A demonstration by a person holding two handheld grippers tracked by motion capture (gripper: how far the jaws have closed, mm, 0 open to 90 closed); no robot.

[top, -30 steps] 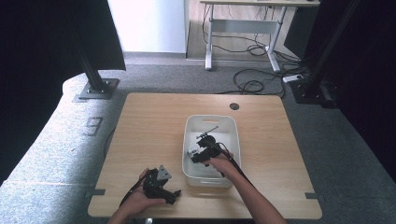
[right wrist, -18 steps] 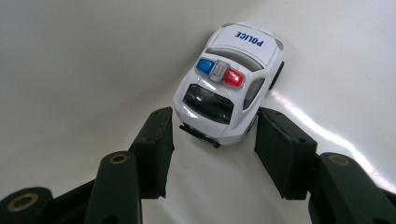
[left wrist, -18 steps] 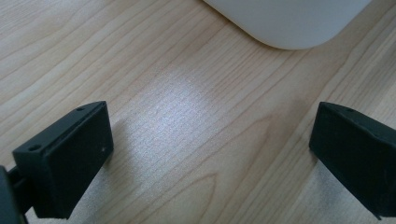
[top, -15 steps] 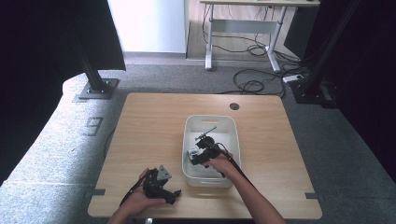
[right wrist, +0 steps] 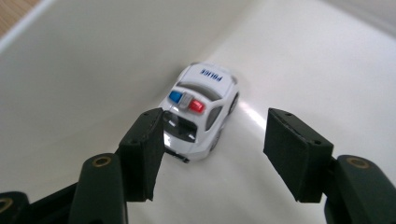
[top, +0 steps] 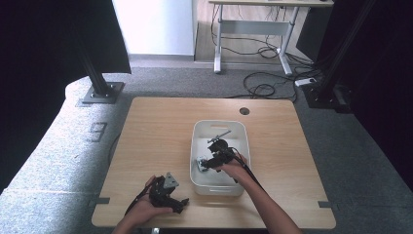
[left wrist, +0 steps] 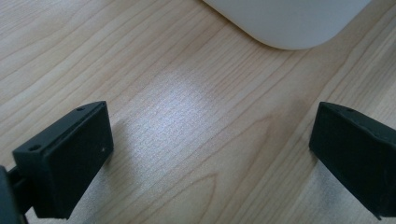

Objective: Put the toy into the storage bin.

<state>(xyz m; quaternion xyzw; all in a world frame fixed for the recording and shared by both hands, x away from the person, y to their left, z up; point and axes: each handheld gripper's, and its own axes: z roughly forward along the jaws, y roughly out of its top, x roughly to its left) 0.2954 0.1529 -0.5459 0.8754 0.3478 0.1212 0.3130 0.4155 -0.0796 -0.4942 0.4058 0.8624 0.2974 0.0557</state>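
Note:
A white toy police car [right wrist: 201,109] with red and blue roof lights lies on the floor of the white bin [top: 219,124], near its left wall. My right gripper [right wrist: 212,140] reaches down into the bin [right wrist: 93,56]. Its jaws have just been opening and now stand open on either side of the car's near end, and the left pad is close beside the car. In the high view the car [top: 201,163] sits at the tip of the right gripper [top: 209,162]. My left gripper [left wrist: 210,140] rests open on the wooden table [left wrist: 163,70] with nothing between its jaws.
A thin dark object [top: 218,136] lies in the far part of the bin. The left gripper [top: 178,197] sits near the table's front edge, just left of the bin's near corner [left wrist: 285,23]. A round cable hole [top: 244,110] is at the table's far side.

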